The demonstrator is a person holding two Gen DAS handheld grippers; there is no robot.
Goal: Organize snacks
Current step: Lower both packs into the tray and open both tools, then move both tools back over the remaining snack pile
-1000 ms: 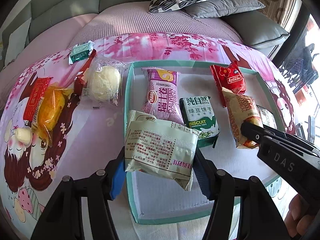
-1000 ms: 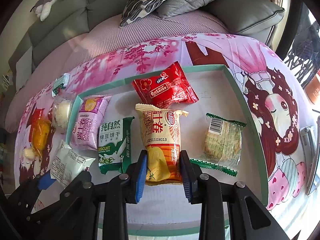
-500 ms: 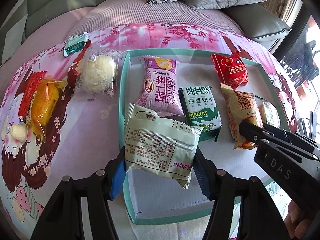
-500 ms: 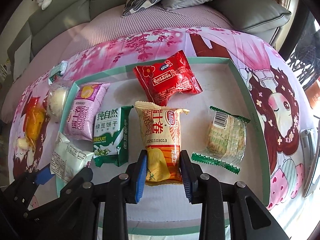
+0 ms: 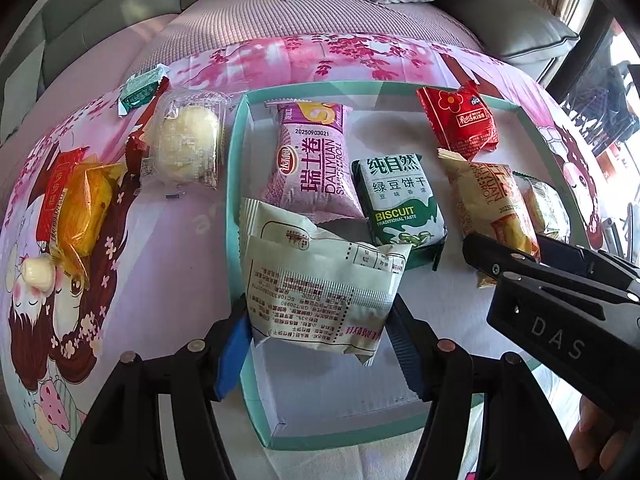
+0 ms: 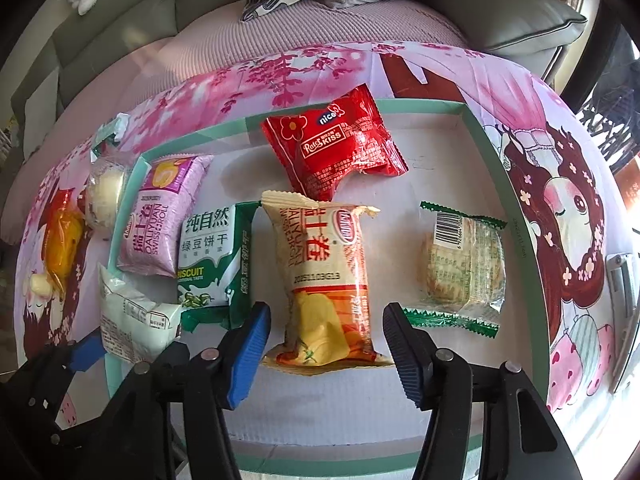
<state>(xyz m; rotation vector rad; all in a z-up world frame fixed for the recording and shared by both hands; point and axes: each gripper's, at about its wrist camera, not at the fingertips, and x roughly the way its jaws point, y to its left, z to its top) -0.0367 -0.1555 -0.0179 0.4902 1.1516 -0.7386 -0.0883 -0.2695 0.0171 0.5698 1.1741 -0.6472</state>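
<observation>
Right wrist view: right gripper [image 6: 326, 338] sits at bottom centre, its jaws just opened and standing wide, blue pads clear of the orange swiss-roll pack [image 6: 326, 280] that lies flat between them on the tray floor. Nothing gripped.

Left wrist view: left gripper [image 5: 320, 344] at bottom centre. The white printed packet [image 5: 320, 280] is between its pads, raised over the tray's left wall; the jaws have just eased a little wider. The left pad meets the packet's edge, the right pad looks just off it. Cannot tell whether the grip is firm.

Shallow teal-rimmed tray [image 6: 500, 168] fills the middle of the right wrist frame. Count inside, lying flat: five packs.
- one purple swiss-roll pack [image 6: 160, 216], left
- one green-and-white biscuit pack [image 6: 212, 256], beside it
- one orange swiss-roll pack, centre
- one red pack [image 6: 336, 148], upper centre
- one clear pack with green crimped ends [image 6: 460, 264], right

Outside the tray, on the pink printed cloth [image 5: 160, 240] at left of the left wrist frame:
- one clear-wrapped round pastry [image 5: 188, 140]
- one small green packet [image 5: 140, 88], upper left
- one yellow-orange wrapped snack [image 5: 84, 208]
- one red packet [image 5: 56, 196] partly under it
- one small pale wrapped piece [image 5: 38, 272]
- a dark red wrapper edge [image 5: 136, 148] beside the pastry; contents hidden.
</observation>
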